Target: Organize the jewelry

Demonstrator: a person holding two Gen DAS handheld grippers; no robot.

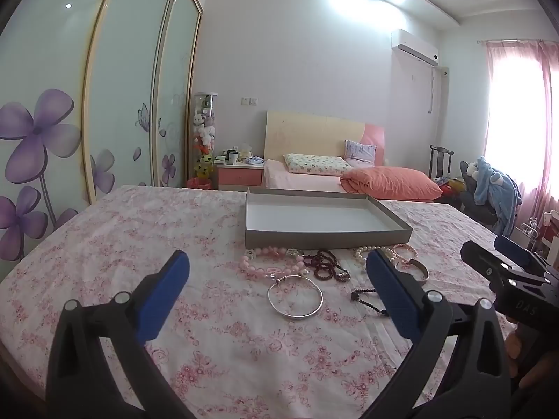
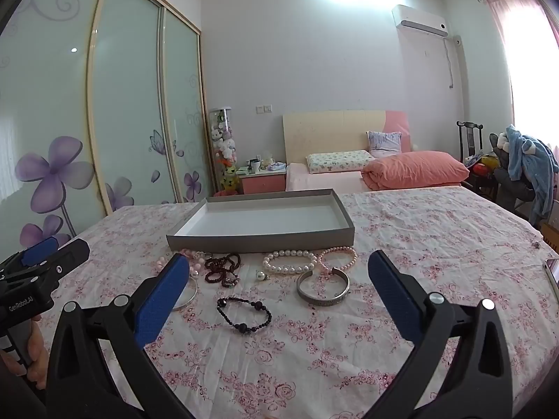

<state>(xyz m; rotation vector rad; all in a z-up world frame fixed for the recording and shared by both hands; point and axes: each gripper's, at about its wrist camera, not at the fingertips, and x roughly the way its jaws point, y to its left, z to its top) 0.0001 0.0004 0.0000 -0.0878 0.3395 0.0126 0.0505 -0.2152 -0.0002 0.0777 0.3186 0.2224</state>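
An empty grey tray (image 1: pixel 325 235) (image 2: pixel 260 241) with a white inside sits on the floral cloth. Jewelry lies in front of it: a pink bead bracelet (image 1: pixel 269 262), a dark red bead string (image 1: pixel 326 265) (image 2: pixel 223 267), a thin silver bangle (image 1: pixel 295 296), a black bead bracelet (image 2: pixel 244 314), a white pearl bracelet (image 2: pixel 290 262), a pink pearl bracelet (image 2: pixel 337 258) and a wide silver cuff (image 2: pixel 323 289). My left gripper (image 1: pixel 277 269) is open and empty above the bangle. My right gripper (image 2: pixel 279 269) is open and empty above the black bracelet and cuff.
The floral tablecloth (image 1: pixel 139 244) covers the whole surface. A single pearl earring (image 2: pixel 261 275) lies near the white pearls. A phone edge (image 2: pixel 552 272) shows at the right. A bed (image 2: pixel 349 171), wardrobe doors (image 2: pixel 122 104) and a chair with clothes (image 2: pixel 524 160) stand behind.
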